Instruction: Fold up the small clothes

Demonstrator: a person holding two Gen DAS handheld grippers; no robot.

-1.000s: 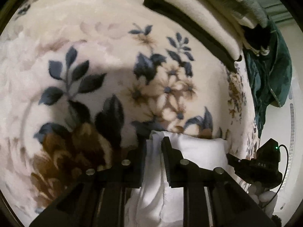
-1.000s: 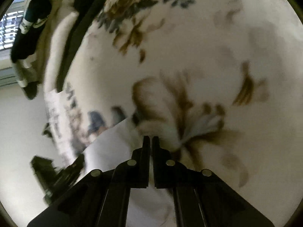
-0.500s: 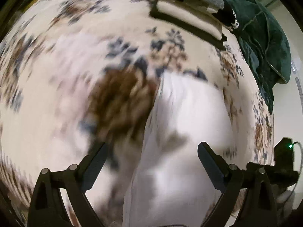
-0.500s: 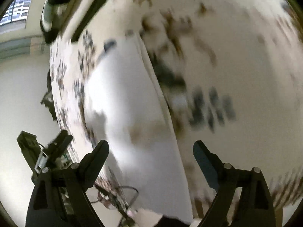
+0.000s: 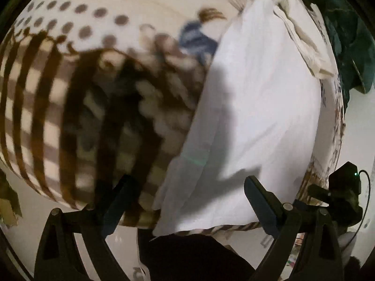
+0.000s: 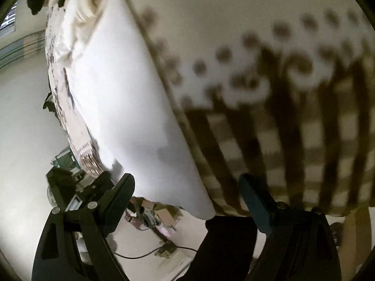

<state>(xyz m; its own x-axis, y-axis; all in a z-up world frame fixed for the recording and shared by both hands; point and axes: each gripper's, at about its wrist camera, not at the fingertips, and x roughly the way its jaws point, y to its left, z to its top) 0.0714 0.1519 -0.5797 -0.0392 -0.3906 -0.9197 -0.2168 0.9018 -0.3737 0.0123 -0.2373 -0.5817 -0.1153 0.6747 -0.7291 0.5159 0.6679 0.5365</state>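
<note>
A white folded garment [image 5: 255, 107] lies flat on a patterned blanket [image 5: 70, 89] near the bed's near edge. It also shows in the right wrist view [image 6: 126, 98]. My left gripper [image 5: 187, 201] is open and empty, held above the garment's near end. My right gripper [image 6: 187, 199] is open and empty, above the garment's near corner. Neither gripper touches the cloth.
Cream folded clothes [image 5: 302, 37] lie beyond the white garment. A dark green cloth [image 5: 349, 46] sits at the far right. The blanket has brown stripes and dots [image 6: 281, 126]. Floor, cables and boxes [image 6: 154, 213] lie below the bed edge. The other gripper's body [image 5: 339, 192] is at right.
Both grippers were shut on the white garment a second ago. They opened, let it go and pulled back toward the bed's near edge. The garment now lies flat.
</note>
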